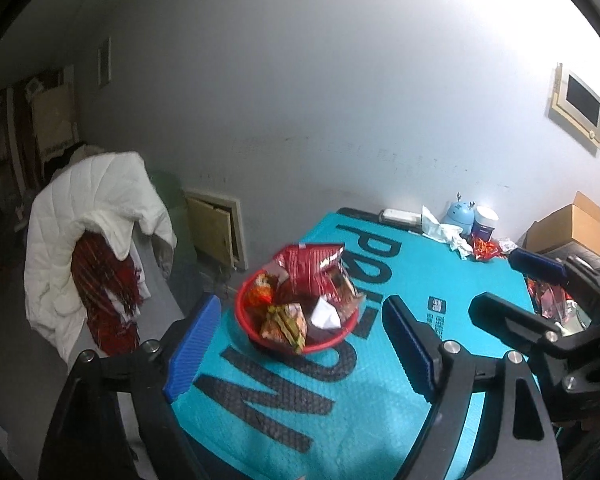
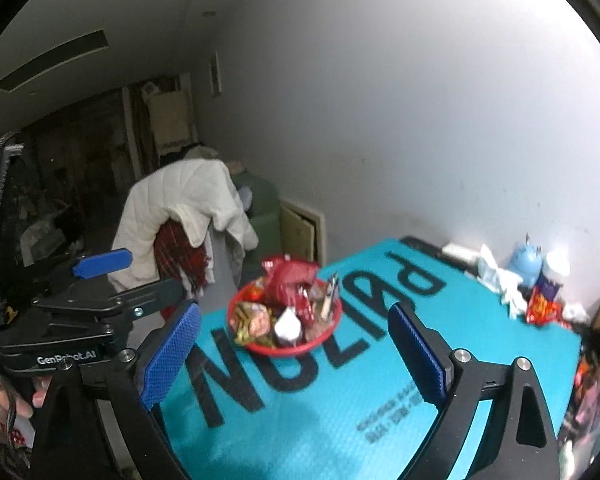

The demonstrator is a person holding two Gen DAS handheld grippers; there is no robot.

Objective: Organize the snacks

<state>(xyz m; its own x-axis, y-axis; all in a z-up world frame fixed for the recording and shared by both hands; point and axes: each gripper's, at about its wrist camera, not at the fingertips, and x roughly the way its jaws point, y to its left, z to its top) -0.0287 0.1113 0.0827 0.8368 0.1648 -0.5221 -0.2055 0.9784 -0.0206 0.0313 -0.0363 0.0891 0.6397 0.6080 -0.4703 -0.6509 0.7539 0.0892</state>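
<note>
The red basket (image 1: 300, 346) of snack packets (image 1: 312, 276) sits near the left edge of the teal surface (image 1: 380, 432), ahead of both grippers, whose fingers (image 1: 196, 344) (image 2: 172, 360) stand open and empty. The packets look light, crinkly and slippery, best pinched at a sealed edge; the basket's stiff rim suits two-sided lifting. The tall red bag stands roughly upright, leaning slightly, while the basket is round with no clear long axis.

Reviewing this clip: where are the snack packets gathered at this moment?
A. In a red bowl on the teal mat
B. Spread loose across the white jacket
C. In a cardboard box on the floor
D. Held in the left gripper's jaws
A: the snack packets are heaped in the red bowl on the teal mat, and both grippers' jaws stand open and empty.
</note>
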